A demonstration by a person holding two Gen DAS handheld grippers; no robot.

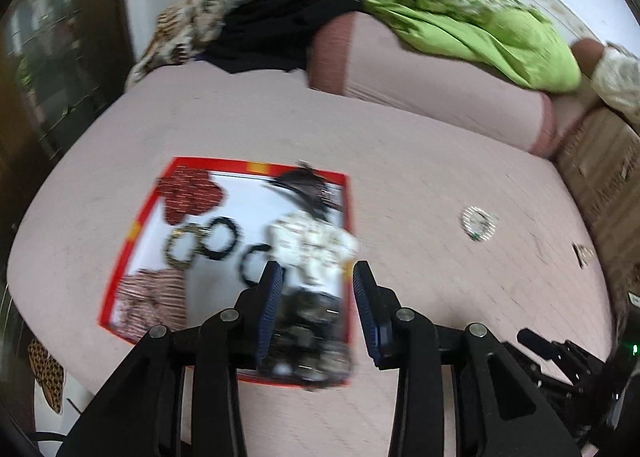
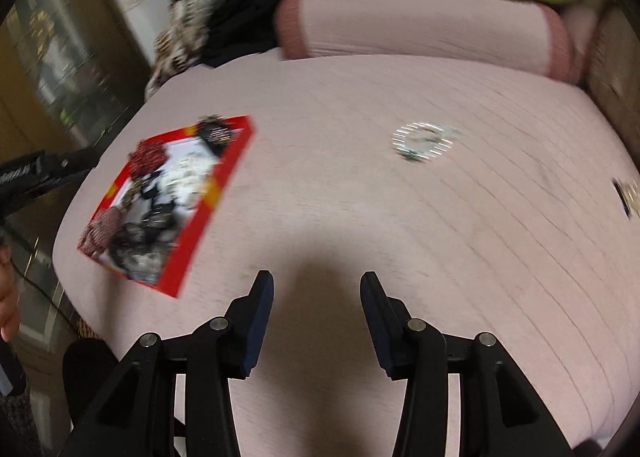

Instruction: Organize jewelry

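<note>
Left tool: left tool hangs over the near right part of the tray, jaws wide with nothing between them; likely placed to drop or arrange pieces there, though motion blur hides any contact.
Right tool: right tool hangs above bare bed, jaws wide and empty, its shadow just ahead; it points toward the loose pieces farther right, probably to fetch one.
Tray: red-rimmed tray with a white floor lies flat on the left of the bed, serving as the collecting spot.
Tray contents: black rings and a beaded ring lie side by side near the middle; a red patterned piece sits far left, a striped one near left, a white patterned piece right of centre, a dark tufted piece at the far right and a dark heap at the near right. Blur leaves their exact kind unclear.
Loose bracelet: sparkly bracelet lies alone on the bed, well apart from the tray to the right, not yet sorted.
Small piece: a second small item lies at the far right edge, too blurred to name.
Bed: pink bed carries everything; its soft sheet may make thin pieces awkward to pinch.
Around: pink bolster lies across the far side, with green cloth on it and leopard-print cloth far left.
Obstacles: nothing lies between the right tool and the bracelet; the crowded near right corner of the tray leaves little free floor.
</note>
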